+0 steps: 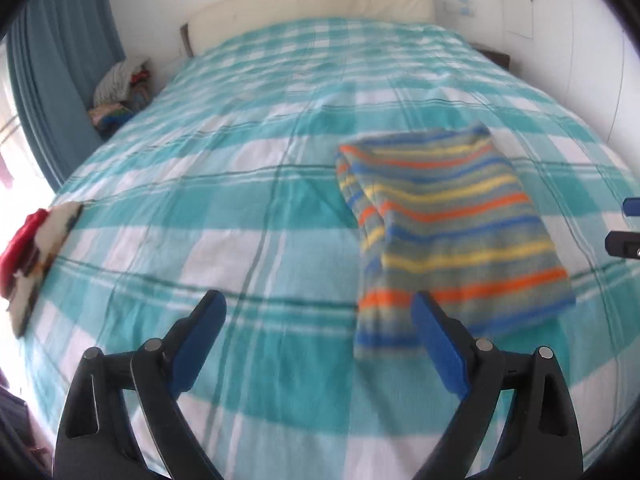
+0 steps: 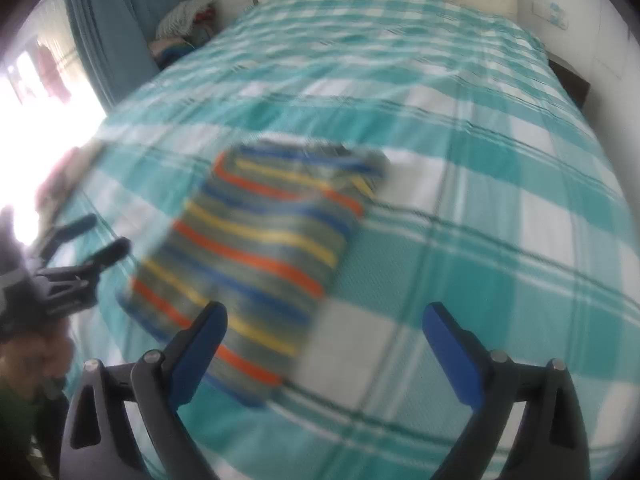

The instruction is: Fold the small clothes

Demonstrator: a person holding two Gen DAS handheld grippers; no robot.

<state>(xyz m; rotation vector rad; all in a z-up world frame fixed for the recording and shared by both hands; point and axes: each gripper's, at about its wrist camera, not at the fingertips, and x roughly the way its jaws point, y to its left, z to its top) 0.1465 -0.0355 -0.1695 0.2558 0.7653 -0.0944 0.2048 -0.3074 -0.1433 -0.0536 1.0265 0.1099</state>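
A folded striped garment [image 1: 448, 228], grey-green with orange, yellow and blue bands, lies on the teal checked bedspread [image 1: 240, 208]. My left gripper [image 1: 318, 306] is open and empty, above the bedspread, its right finger over the garment's near left edge. In the right wrist view the garment [image 2: 260, 252] lies left of centre, blurred. My right gripper [image 2: 324, 316] is open and empty above its near right corner. The left gripper [image 2: 92, 236] shows open at the left edge there, and the right gripper's fingers [image 1: 628, 224] show at the right edge of the left wrist view.
A pile of red and white clothes [image 1: 36, 248] lies at the bed's left edge. A cream headboard [image 1: 320, 0] and white wall are beyond. A teal curtain [image 1: 56, 72] and a heap of laundry [image 1: 124, 84] stand at the far left.
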